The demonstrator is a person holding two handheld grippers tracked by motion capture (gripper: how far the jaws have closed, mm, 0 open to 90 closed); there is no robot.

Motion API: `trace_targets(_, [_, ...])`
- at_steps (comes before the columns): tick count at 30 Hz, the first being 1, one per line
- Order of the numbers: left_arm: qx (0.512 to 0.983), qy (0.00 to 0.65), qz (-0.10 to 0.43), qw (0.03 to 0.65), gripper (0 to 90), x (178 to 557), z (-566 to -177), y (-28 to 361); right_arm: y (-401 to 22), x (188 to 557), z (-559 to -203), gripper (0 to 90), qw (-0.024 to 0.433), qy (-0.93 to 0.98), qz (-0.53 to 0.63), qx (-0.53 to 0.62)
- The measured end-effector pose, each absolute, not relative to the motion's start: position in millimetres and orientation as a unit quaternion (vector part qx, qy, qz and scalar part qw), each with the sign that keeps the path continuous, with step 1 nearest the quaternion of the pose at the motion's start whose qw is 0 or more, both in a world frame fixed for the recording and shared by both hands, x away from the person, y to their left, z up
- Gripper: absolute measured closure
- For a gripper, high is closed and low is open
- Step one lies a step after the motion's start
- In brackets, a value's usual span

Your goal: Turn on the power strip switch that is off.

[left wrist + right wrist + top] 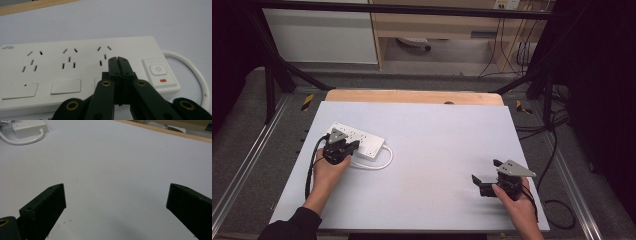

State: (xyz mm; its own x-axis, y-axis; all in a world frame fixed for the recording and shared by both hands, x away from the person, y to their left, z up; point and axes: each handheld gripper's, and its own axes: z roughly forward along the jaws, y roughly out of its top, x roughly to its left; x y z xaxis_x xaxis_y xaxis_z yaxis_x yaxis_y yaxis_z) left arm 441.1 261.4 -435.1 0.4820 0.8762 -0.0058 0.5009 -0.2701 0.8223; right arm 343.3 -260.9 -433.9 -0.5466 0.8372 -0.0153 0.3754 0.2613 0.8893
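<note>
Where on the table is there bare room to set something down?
The middle, between the power strip and the right gripper, is bare, as is the far right stretch up to the wooden edge. The near left is crowded: left gripper, strip, white cable.

Left hand-held gripper [346, 148] at the white power strip [362, 141], right hand-held gripper [484, 180] well apart.

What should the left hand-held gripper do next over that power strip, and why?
Probably nudge the left hand-held gripper sideways toward the power button and press down. Its jaws are shut into one narrow tip, which sits over the power strip just beside the button, not on it. The right hand-held gripper rests open, well away.
</note>
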Motion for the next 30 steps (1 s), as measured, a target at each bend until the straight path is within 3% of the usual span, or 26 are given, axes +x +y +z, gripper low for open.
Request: trace_targets(30, [0.766,0.448,0.234,0.396,90.0,441.6,-436.8,259.6,-261.2,343.2,-433.8,3.0,0.255,0.752,0.455,0.403])
